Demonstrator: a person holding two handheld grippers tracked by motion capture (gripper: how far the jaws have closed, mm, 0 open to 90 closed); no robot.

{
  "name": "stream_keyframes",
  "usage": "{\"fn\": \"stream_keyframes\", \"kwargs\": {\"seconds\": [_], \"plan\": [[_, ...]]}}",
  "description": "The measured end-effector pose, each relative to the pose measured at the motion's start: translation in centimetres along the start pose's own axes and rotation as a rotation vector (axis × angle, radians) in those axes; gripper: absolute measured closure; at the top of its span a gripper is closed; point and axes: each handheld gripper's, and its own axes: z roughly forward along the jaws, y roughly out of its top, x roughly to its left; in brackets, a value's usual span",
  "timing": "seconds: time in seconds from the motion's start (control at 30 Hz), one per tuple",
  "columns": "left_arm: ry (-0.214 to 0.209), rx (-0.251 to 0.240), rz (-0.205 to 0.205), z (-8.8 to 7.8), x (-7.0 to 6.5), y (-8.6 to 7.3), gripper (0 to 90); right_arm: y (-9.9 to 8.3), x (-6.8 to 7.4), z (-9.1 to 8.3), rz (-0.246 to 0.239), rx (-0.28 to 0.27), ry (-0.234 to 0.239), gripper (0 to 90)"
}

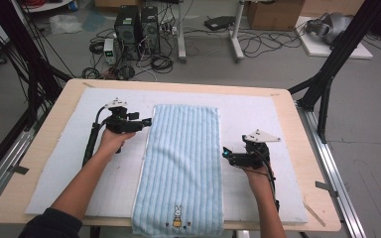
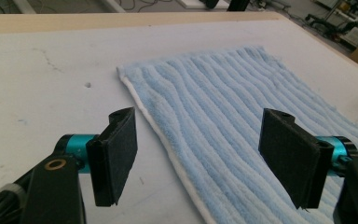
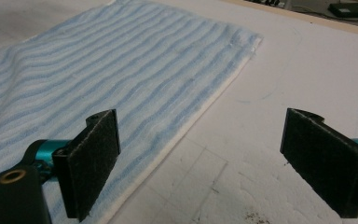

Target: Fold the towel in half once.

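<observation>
A light blue ribbed towel lies flat and lengthwise in the middle of the white mat, a small rabbit motif at its near end, which hangs over the table's front edge. My left gripper hovers at the towel's left edge near the far corner, jaws open wide. In the left gripper view the towel's white-hemmed edge runs between the two pads, untouched. My right gripper rests at the towel's right edge, open; its view shows the towel's edge passing under the left pad.
The white mat covers a wooden table. Black frame legs stand at both sides. Computer towers, cables and a cardboard box sit on the floor beyond the far edge.
</observation>
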Motion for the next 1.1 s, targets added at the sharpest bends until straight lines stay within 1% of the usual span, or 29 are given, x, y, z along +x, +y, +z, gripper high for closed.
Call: {"fn": "stream_keyframes", "kwargs": {"seconds": [0.17,0.23,0.33,0.43,0.53,0.63,0.67,0.77,0.8,0.87,0.9,0.97,1.0,1.07,1.1], "plan": [[0.035,0.041,0.043,1.7,-0.5,0.5,29.3,0.0,-0.2,-0.1,0.013,-0.003,0.006,11.2],[0.044,0.059,0.046,2.4,-0.6,0.6,30.1,0.0,-0.2,-0.1,0.021,-0.004,0.012,11.2],[0.074,0.09,0.063,3.4,-0.7,0.8,31.5,0.0,-0.2,-0.1,0.028,-0.006,0.015,11.2],[0.101,0.118,0.075,4.2,-0.9,0.7,34.7,0.0,-0.2,0.0,0.03,-0.008,0.013,11.2],[0.131,0.15,0.13,4.8,-1.1,0.3,44.7,-0.1,-0.2,0.1,0.031,0.005,0.011,11.2],[0.143,0.174,0.153,5.2,-1.1,0.0,48.5,-0.1,-0.1,0.3,0.039,0.015,0.013,11.2],[0.142,0.178,0.157,5.3,-1.1,-0.1,49.1,-0.1,-0.1,0.3,0.039,0.019,0.012,11.2],[0.139,0.198,0.179,5.6,-1.1,-0.4,55.0,-0.1,-0.1,0.4,0.04,0.024,0.012,11.2],[0.142,0.198,0.188,5.6,-1.1,-0.4,55.5,0.0,-0.1,0.5,0.039,0.026,0.008,11.2],[0.14,0.195,0.188,5.6,-1.1,-0.4,58.9,0.0,0.0,0.6,0.045,0.032,0.01,11.2],[0.133,0.192,0.185,5.5,-1.1,-0.5,62.4,0.1,0.0,0.7,0.038,0.029,0.011,11.2],[0.107,0.189,0.182,5.5,-1.0,-0.5,72.0,0.2,0.1,0.9,0.045,0.036,0.016,11.2],[0.099,0.187,0.179,5.5,-1.0,-0.5,75.0,0.4,0.1,1.1,0.049,0.035,0.019,11.2],[0.082,0.178,0.155,5.6,-0.8,-0.6,81.9,0.7,0.2,1.5,0.068,0.038,0.009,11.2],[0.073,0.178,0.143,5.6,-0.6,-0.6,83.6,0.9,0.3,1.8,0.074,0.055,0.006,11.2]]}}
